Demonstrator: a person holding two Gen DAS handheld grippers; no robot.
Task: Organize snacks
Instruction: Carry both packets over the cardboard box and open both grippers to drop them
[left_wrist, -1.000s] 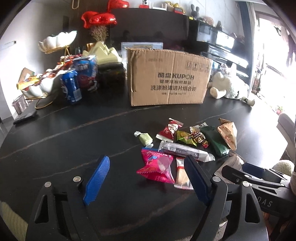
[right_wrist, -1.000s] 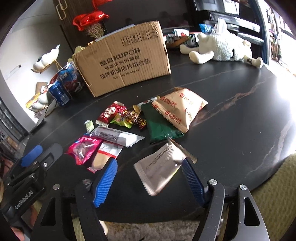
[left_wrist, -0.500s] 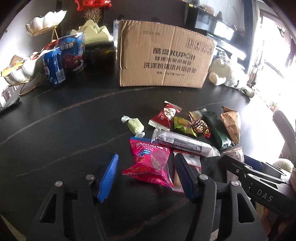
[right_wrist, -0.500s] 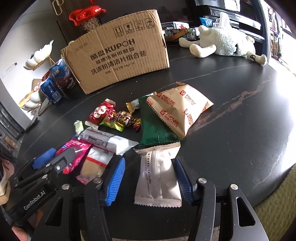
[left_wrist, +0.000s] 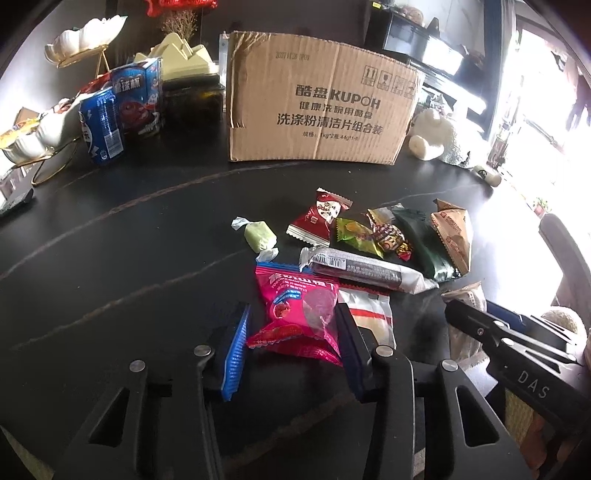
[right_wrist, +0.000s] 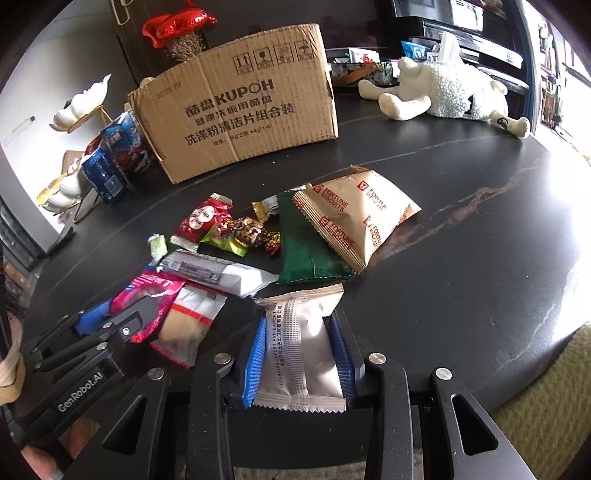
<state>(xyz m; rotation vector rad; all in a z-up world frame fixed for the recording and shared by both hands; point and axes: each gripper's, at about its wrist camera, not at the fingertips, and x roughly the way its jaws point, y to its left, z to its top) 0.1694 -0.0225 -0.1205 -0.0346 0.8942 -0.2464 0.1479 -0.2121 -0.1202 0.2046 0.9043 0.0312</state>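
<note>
Several snack packets lie in a heap on the black table (left_wrist: 110, 258). My left gripper (left_wrist: 291, 350) straddles a pink packet (left_wrist: 299, 310); its jaws stand close on both sides of it, the right finger touching it. My right gripper (right_wrist: 299, 354) is shut on a silver-white packet (right_wrist: 299, 350), fingers pressed on both edges. A long silver bar (right_wrist: 218, 273), a green pouch (right_wrist: 306, 251), a tan Fortune Biscuits bag (right_wrist: 358, 214), a red packet (right_wrist: 203, 218) and a pale green candy (left_wrist: 258, 236) lie beyond. An open KUPOH cardboard box (right_wrist: 240, 107) stands behind.
A blue can (left_wrist: 101, 125) and a blue snack carton (left_wrist: 138, 99) stand left of the box by white shell dishes (left_wrist: 37, 133). A white plush toy (right_wrist: 447, 92) lies at the back right. The table edge runs close on the right.
Both grippers moved forward and down to the pile and narrowed. The right one closed on the silver-white packet; the left one came around the pink packet.
</note>
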